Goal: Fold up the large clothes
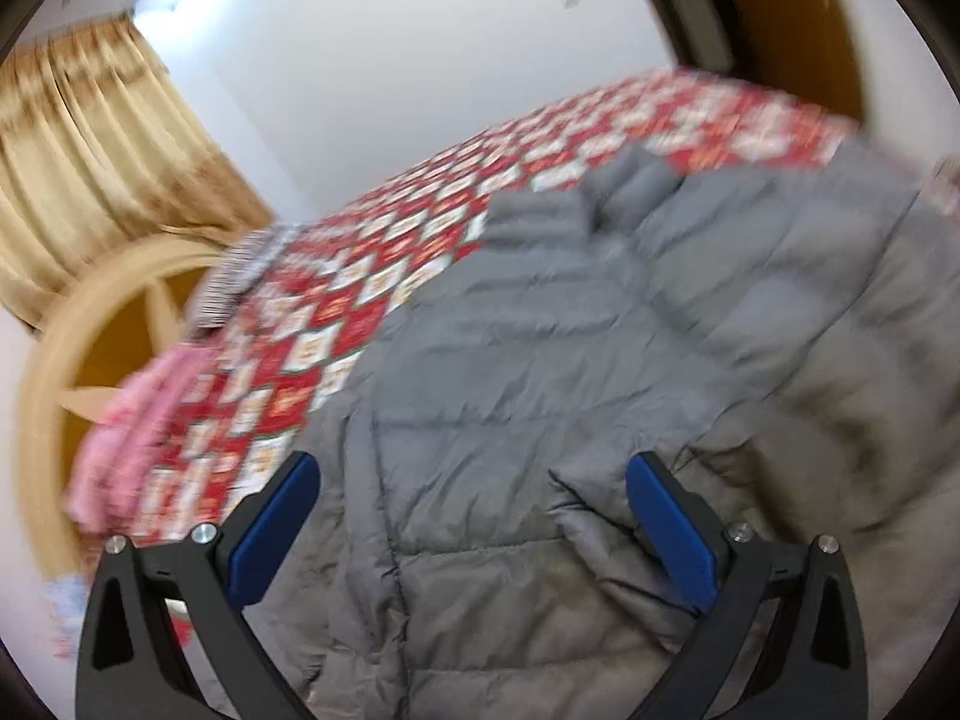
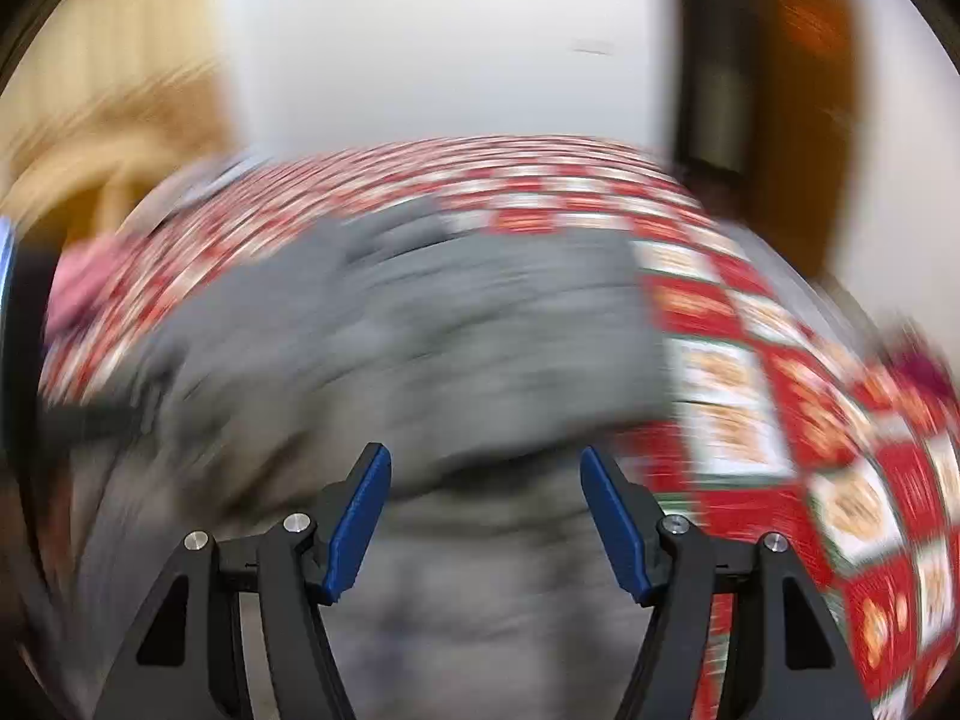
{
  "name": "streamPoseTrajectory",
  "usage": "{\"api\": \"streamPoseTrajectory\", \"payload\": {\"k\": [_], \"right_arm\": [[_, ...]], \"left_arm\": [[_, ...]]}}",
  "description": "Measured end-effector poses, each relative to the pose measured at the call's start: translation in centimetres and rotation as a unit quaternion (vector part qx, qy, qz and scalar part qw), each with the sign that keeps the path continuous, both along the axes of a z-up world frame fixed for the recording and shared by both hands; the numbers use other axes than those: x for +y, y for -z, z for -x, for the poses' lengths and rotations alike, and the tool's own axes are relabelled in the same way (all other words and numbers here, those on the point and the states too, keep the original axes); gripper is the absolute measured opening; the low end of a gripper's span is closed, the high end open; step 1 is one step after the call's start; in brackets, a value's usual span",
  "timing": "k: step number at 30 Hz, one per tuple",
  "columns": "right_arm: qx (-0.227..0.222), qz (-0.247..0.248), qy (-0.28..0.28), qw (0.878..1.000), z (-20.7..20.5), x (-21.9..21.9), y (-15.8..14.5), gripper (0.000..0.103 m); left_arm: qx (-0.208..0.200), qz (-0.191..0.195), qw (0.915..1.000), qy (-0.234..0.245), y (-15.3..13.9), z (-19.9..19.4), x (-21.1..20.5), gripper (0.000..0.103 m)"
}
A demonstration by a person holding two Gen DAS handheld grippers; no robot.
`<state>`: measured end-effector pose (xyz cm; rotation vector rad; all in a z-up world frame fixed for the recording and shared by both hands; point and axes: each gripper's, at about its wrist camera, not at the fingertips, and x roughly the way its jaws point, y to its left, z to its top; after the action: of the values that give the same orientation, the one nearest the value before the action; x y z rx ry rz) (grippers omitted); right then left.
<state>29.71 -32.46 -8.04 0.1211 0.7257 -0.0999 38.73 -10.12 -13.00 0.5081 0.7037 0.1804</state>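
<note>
**Two grippers open over a grey jacket**

Both grippers hung above the jacket (image 1: 540,360) with nothing between their blue pads. The left gripper (image 1: 471,483) stood wide open, the right gripper (image 2: 486,474) open a little less. The jacket lay spread on the red-and-white quilt (image 1: 360,276), a pink cloth (image 1: 129,426) near its far edge. The right wrist view was heavily blurred.

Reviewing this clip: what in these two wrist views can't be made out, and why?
- Right wrist view: heavy motion blur smears the grey puffer jacket; its folds and edges are unreadable.
- Left wrist view: the jacket's near end is cut off by the bottom edge and the left gripper.
- Pink cloth on the red patterned bedspread: blurred, kind unclear.
- Right gripper: open, but any contact with the jacket is lost in blur.
</note>
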Motion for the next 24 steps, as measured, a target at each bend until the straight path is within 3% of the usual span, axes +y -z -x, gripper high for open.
{"api": "streamPoseTrajectory", "payload": {"k": [2, 5, 7, 10, 13, 18, 22, 24], "right_arm": [[-0.012, -0.024, 0.058, 0.998, -0.8, -3.5, -0.5, 0.066], [-0.031, -0.032, 0.098, 0.994, -2.1, -6.2, -0.7, 0.066], [-0.038, -0.028, 0.1, 0.994, -3.5, -6.4, -0.4, 0.066], [-0.025, -0.008, 0.055, 0.998, -6.9, -4.4, 0.9, 0.062], [0.019, -0.024, 0.004, 1.0, -9.0, -2.3, 3.5, 0.058], [0.071, 0.056, -0.071, 0.993, -9.8, 2.5, 6.9, 0.058], [0.064, 0.032, -0.066, 0.995, -9.3, 1.6, 6.3, 0.058], [0.032, 0.006, -0.058, 0.998, -7.9, 0.8, 4.7, 0.058]], "left_arm": [[-0.004, -0.059, 0.9981, -0.019, 2.0, -0.6, 0.4, 0.103], [0.011, -0.065, 0.9968, -0.044, 3.0, -1.4, 3.2, 0.103], [0.025, -0.041, 0.9976, -0.05, 2.9, -1.7, 4.7, 0.103], [0.029, -0.011, 0.9976, -0.063, 2.1, -1.9, 6.2, 0.103], [-0.005, 0.049, 0.9964, -0.069, -0.5, -0.9, 6.9, 0.103], [-0.052, 0.116, 0.9911, -0.039, -4.3, 0.2, 5.8, 0.103], [-0.024, 0.053, 0.9983, -0.004, -1.1, -1.0, 1.6, 0.103], [-0.007, 0.015, 0.9999, -0.004, 1.3, -1.7, 0.5, 0.103]]}}
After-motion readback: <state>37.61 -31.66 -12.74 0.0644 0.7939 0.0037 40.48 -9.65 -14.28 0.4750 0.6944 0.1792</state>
